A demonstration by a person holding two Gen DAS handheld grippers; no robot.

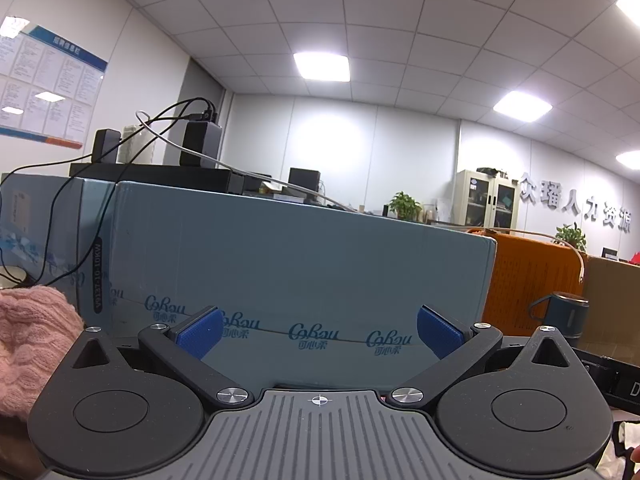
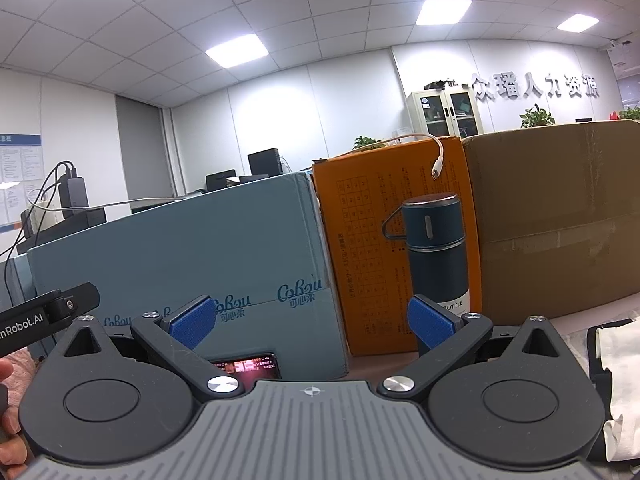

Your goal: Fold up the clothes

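Observation:
My left gripper (image 1: 319, 330) is open and empty, raised and pointing at a blue-grey carton (image 1: 296, 264). A pink knitted garment (image 1: 28, 344) lies at the far left of the left wrist view, beside the gripper and apart from it. My right gripper (image 2: 311, 322) is open and empty, also raised and facing the boxes. A white cloth on dark fabric (image 2: 618, 364) lies at the right edge of the right wrist view. A sliver of the pink garment (image 2: 20, 364) shows at the left edge there.
A row of boxes stands close ahead: the blue-grey carton (image 2: 180, 256), an orange box (image 2: 384, 240) and a brown cardboard box (image 2: 560, 216). A dark blue flask (image 2: 434, 248) stands before the orange box. A lit phone (image 2: 250, 368) lies below the right gripper. Chargers and cables (image 1: 192, 140) sit on the carton.

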